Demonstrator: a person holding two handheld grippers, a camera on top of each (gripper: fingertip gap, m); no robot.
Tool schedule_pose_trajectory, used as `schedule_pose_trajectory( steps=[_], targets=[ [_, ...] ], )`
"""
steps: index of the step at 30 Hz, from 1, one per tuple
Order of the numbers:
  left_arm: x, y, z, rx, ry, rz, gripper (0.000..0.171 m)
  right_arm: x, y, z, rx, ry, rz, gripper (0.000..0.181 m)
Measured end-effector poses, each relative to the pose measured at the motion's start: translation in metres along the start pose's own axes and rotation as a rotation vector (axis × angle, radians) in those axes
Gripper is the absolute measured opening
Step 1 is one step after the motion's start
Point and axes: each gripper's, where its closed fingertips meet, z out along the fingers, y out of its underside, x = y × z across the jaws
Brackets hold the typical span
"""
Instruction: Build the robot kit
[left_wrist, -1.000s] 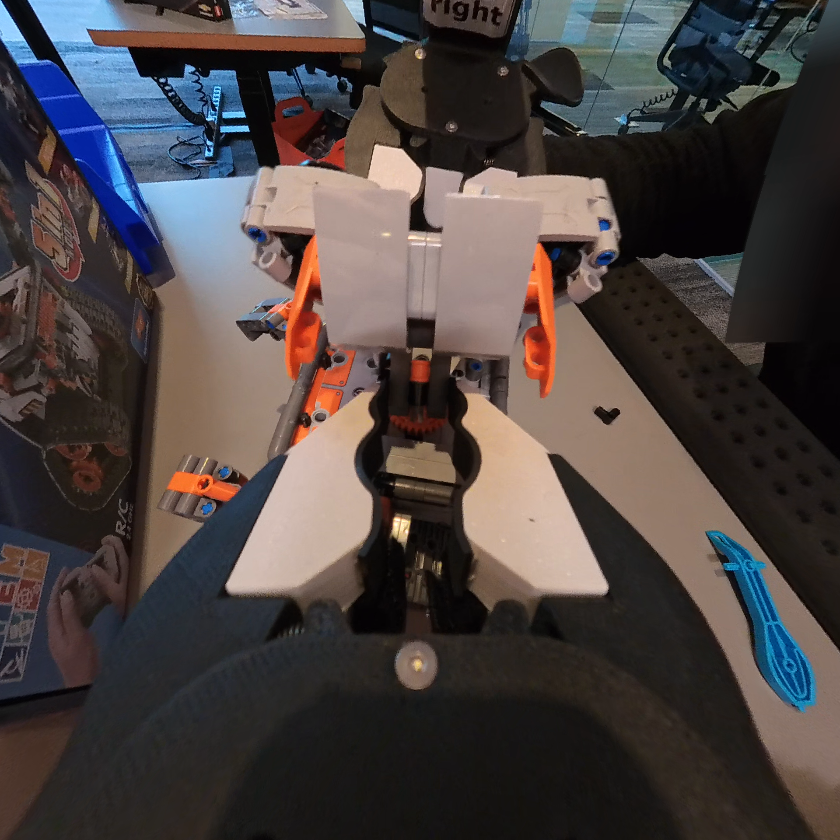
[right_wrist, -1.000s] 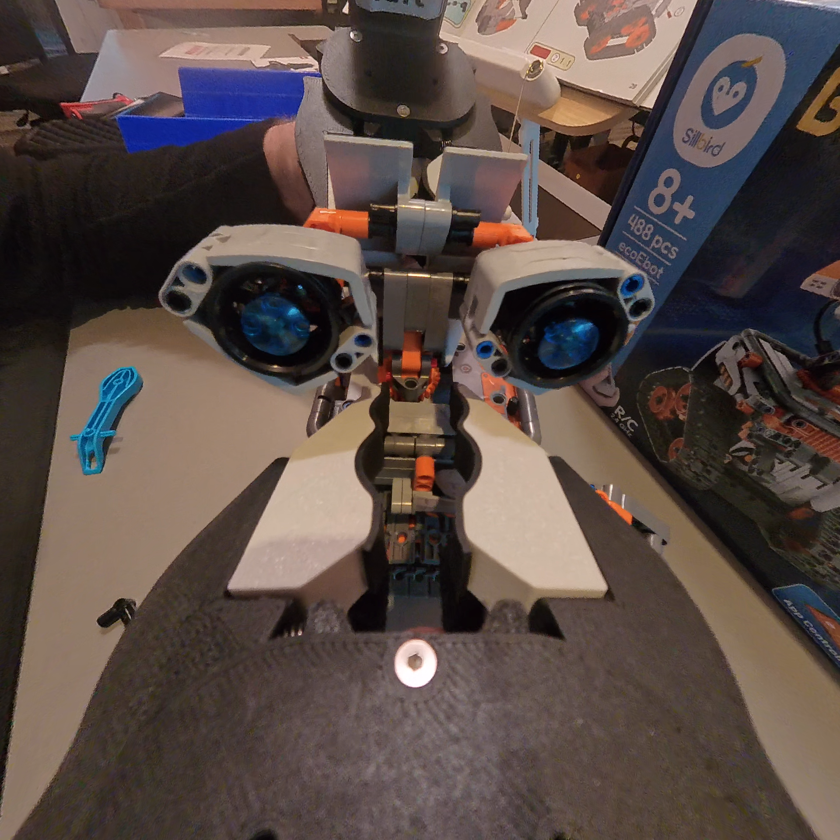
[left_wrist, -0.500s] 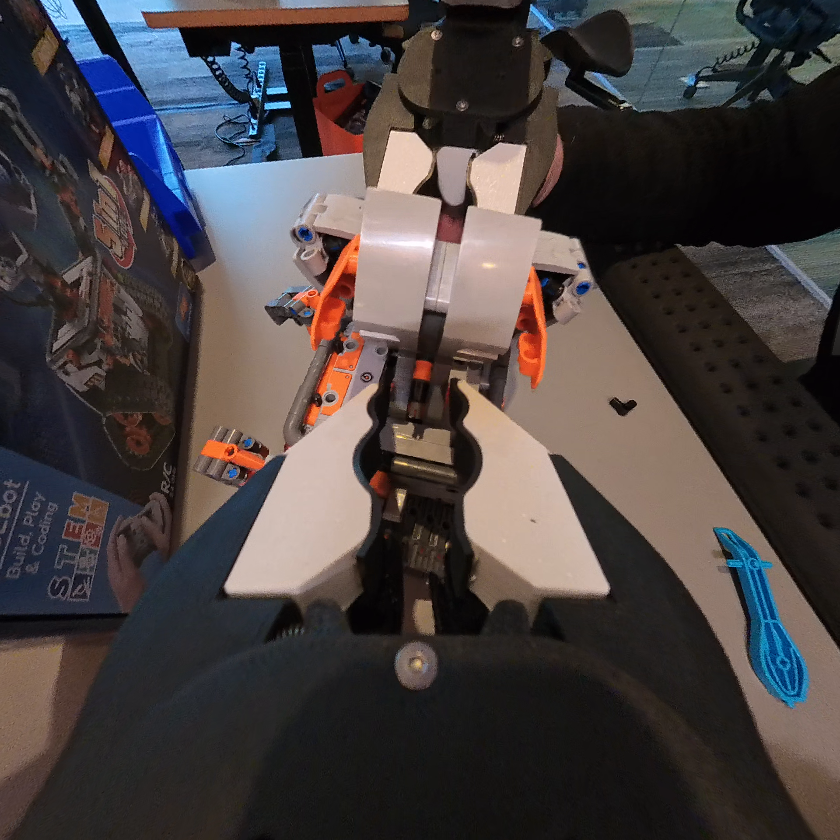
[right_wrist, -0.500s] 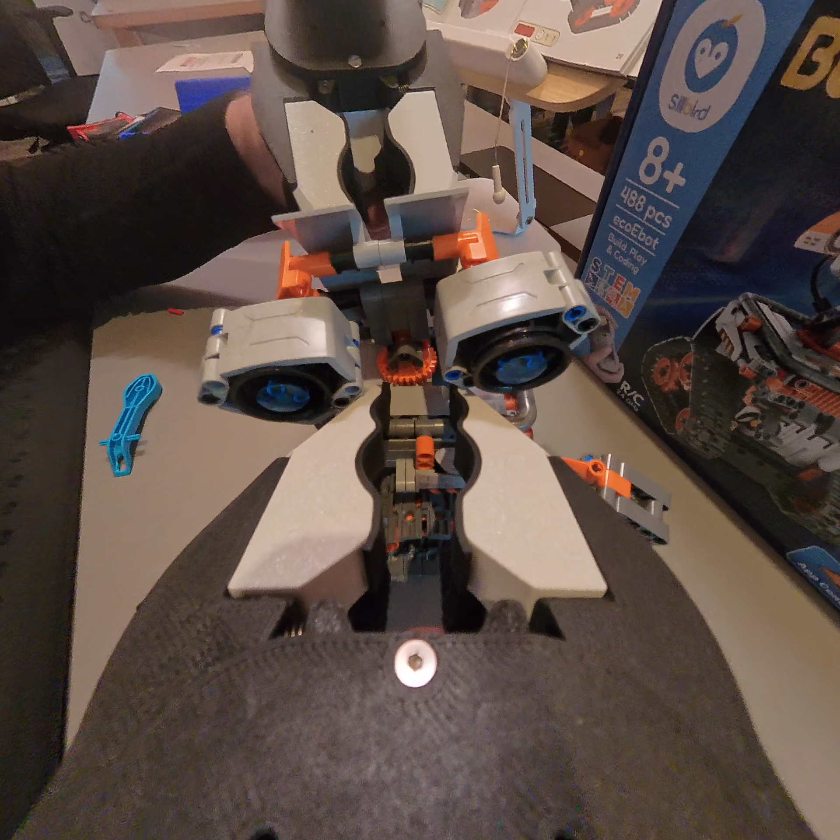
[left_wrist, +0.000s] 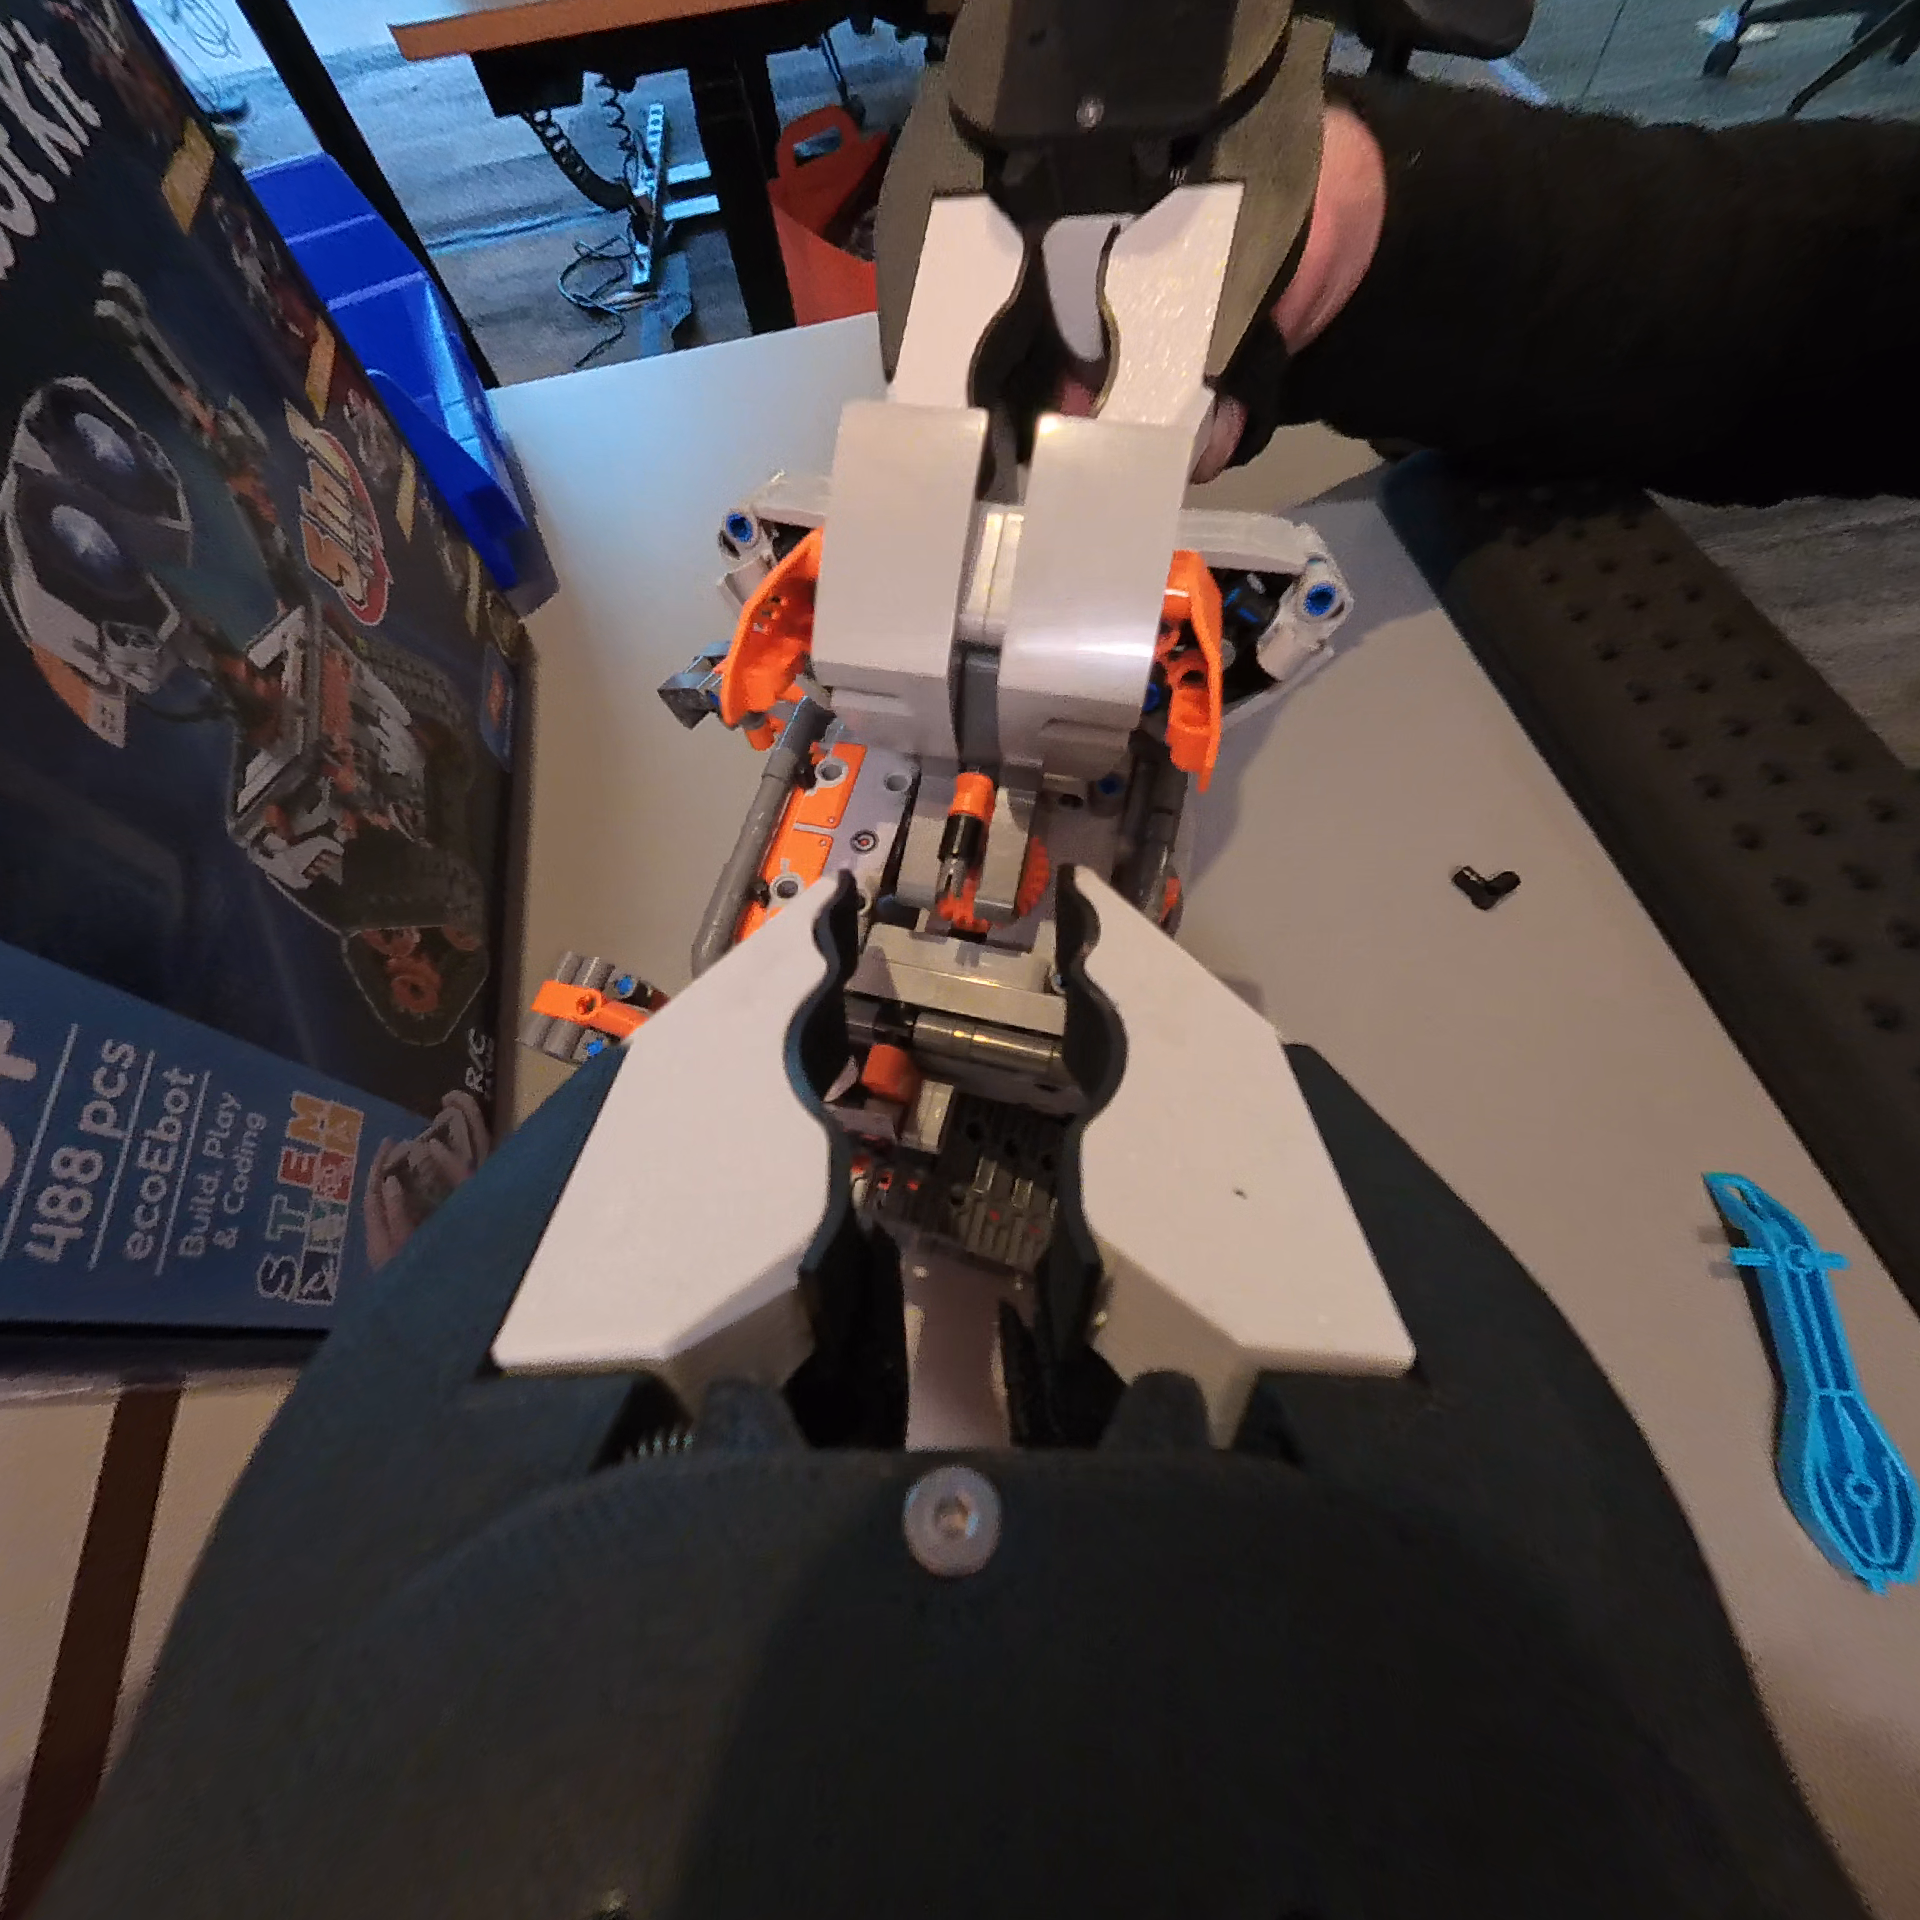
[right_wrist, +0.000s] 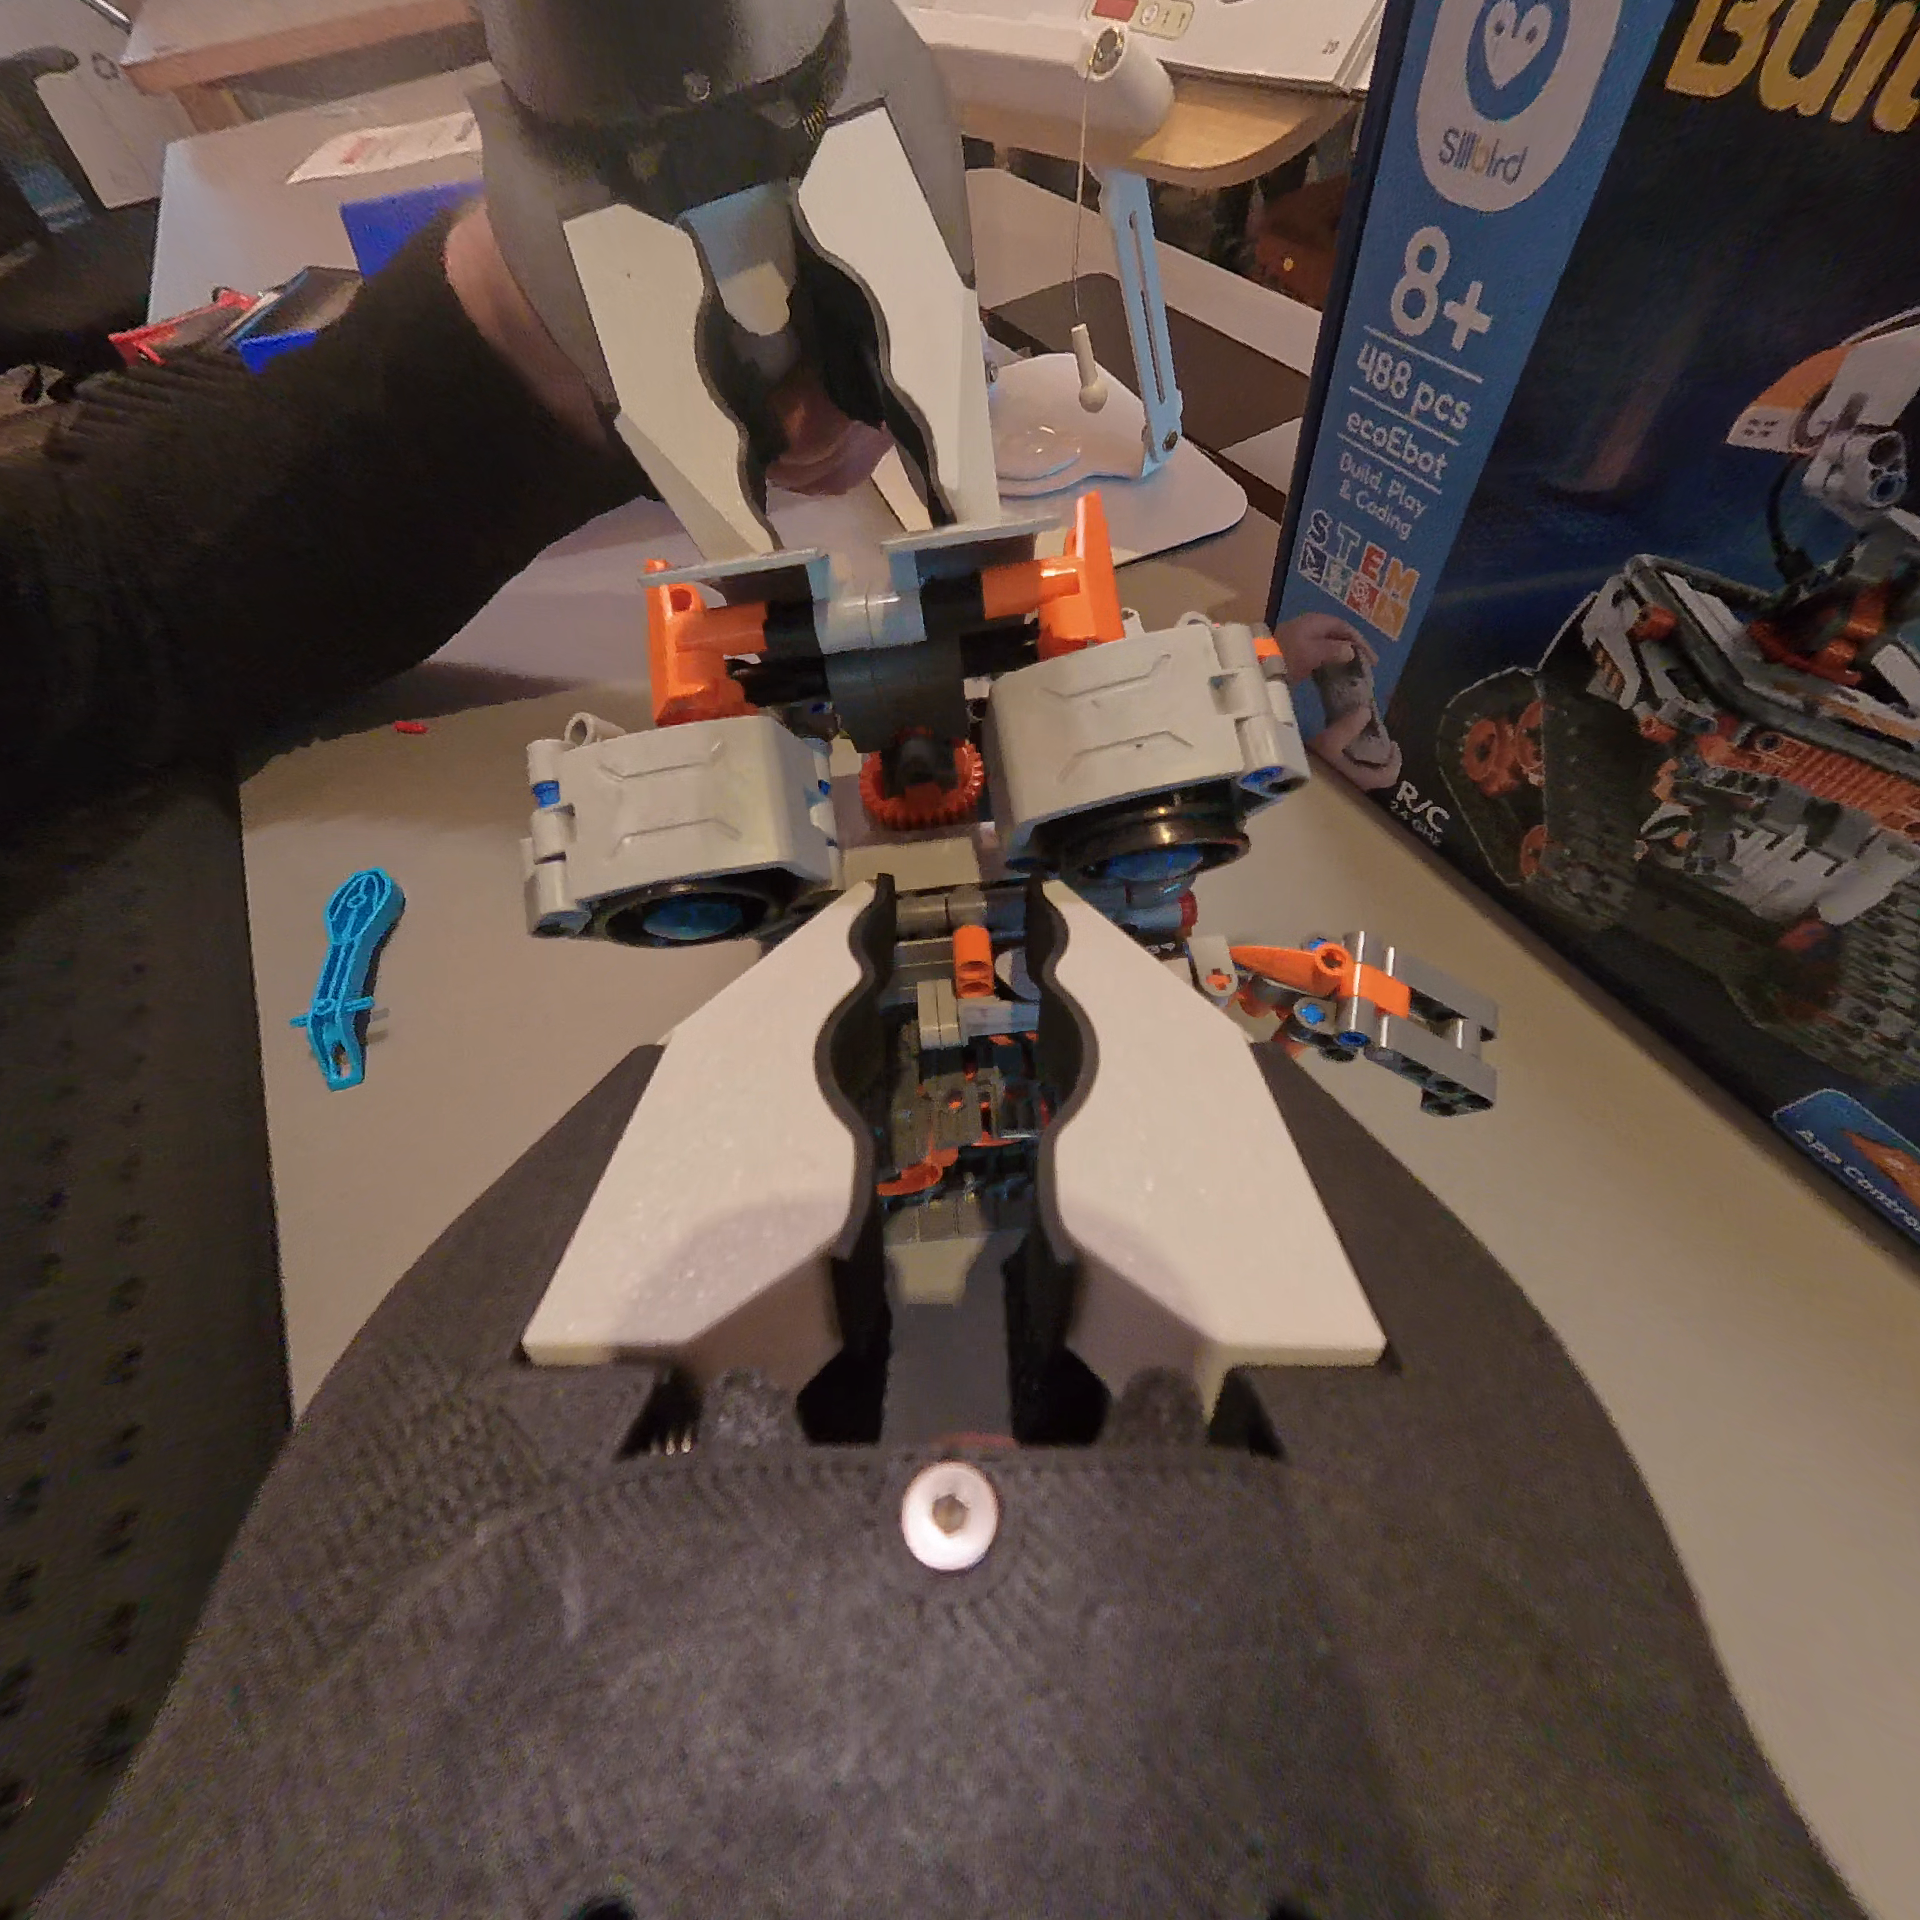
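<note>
A grey, orange and black brick-built robot model (left_wrist: 831, 810) with two round blue-lensed eye housings (right_wrist: 686, 821) stands on the pale table (left_wrist: 1403, 1091). My left gripper (left_wrist: 961, 899) is shut on the model's grey body from one side. My right gripper (right_wrist: 956, 899) is shut on the body from the opposite side, just under the eyes. In the left wrist view the right gripper (left_wrist: 1000, 665) clamps the grey piece at the top of the head. In the right wrist view the left gripper (right_wrist: 868, 566) clamps the grey connector between the orange parts.
A tall blue kit box (left_wrist: 208, 727) stands beside the model, also in the right wrist view (right_wrist: 1662, 520). A small grey-orange brick assembly (right_wrist: 1371, 1008) lies near it. A blue plastic tool (left_wrist: 1829, 1403), a black pin (left_wrist: 1486, 885) and a black perforated mat (left_wrist: 1714, 779) are on the other side. My right fingertips sit around 6 cm from my left ones. The black pin (left_wrist: 1486, 885) is about equally far from each gripper, around 20 cm.
Both wrist views have risen and now look more steeply down. The model's head has tipped forward, so its eyes face down toward the table. Both grippers stay clamped.
</note>
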Motion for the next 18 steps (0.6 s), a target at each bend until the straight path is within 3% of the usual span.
schedule_pose_trajectory(
  steps=[6, 18],
  targets=[
    [0.005, -0.004, -0.002, -0.005, 0.001, 0.032, 0.022, -0.002, 0.0, -0.002, -0.02, 0.012, 0.012, 0.023],
    [0.004, 0.0, 0.001, -0.002, 0.007, 0.039, 0.014, -0.005, 0.0, -0.025, 0.029, 0.059, 0.106, 0.032]
  ],
)
